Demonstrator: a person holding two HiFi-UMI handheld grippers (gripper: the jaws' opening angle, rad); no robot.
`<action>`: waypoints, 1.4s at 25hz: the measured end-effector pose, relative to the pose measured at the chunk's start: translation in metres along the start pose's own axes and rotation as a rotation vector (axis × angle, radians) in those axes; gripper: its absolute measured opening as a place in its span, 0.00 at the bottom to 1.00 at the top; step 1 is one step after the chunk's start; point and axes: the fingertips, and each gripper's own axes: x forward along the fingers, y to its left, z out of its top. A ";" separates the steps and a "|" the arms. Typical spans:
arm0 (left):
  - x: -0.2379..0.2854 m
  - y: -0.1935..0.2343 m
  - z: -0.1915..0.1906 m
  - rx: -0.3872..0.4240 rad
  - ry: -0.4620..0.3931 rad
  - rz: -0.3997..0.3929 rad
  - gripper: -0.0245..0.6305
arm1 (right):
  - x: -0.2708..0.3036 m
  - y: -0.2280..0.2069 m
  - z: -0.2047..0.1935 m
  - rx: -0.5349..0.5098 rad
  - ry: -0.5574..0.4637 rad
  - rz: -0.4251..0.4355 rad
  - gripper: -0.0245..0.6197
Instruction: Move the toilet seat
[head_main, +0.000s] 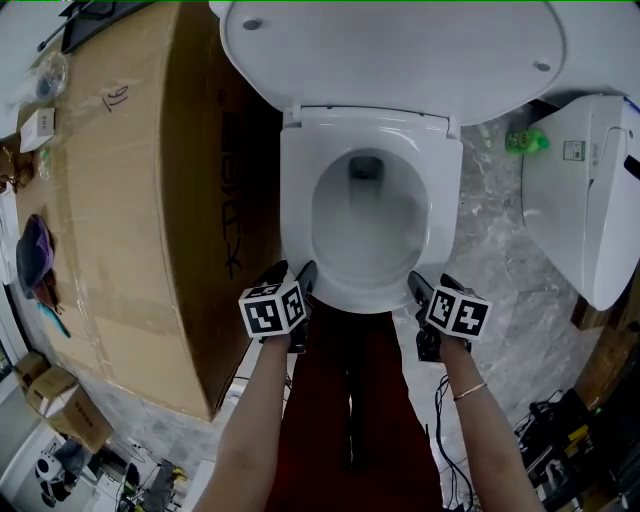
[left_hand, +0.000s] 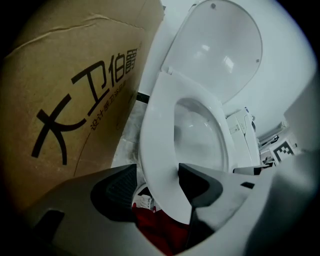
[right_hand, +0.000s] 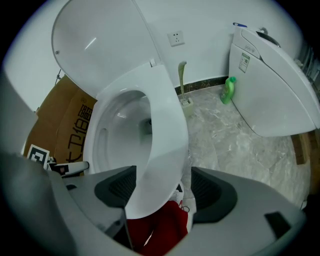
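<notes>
The white toilet seat (head_main: 300, 200) lies down on the bowl, and its lid (head_main: 400, 50) stands raised behind it. My left gripper (head_main: 292, 272) is at the seat's front left rim and my right gripper (head_main: 432, 283) at its front right rim. In the left gripper view the seat (left_hand: 155, 140) runs between the wide jaws of the left gripper (left_hand: 157, 180); the outer pad stands clear of it. In the right gripper view the seat (right_hand: 167, 130) passes between the jaws of the right gripper (right_hand: 162, 185), with a gap to the right pad. Both grippers are open.
A big cardboard box (head_main: 110, 180) stands close along the toilet's left side. A second white toilet (head_main: 590, 190) and a green bottle (head_main: 527, 141) are on the marble floor to the right. A toilet brush (right_hand: 182, 85) stands by the wall. Red trousers (head_main: 350, 420) show below.
</notes>
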 end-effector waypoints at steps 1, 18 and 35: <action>0.000 -0.001 0.000 -0.004 0.002 -0.007 0.40 | 0.001 0.001 -0.002 -0.001 0.005 0.005 0.55; -0.021 -0.013 0.001 0.089 0.033 -0.036 0.41 | -0.019 0.019 -0.001 0.107 -0.018 0.079 0.55; -0.117 -0.058 0.045 0.042 -0.029 -0.116 0.41 | -0.130 0.054 0.039 0.275 -0.170 0.163 0.55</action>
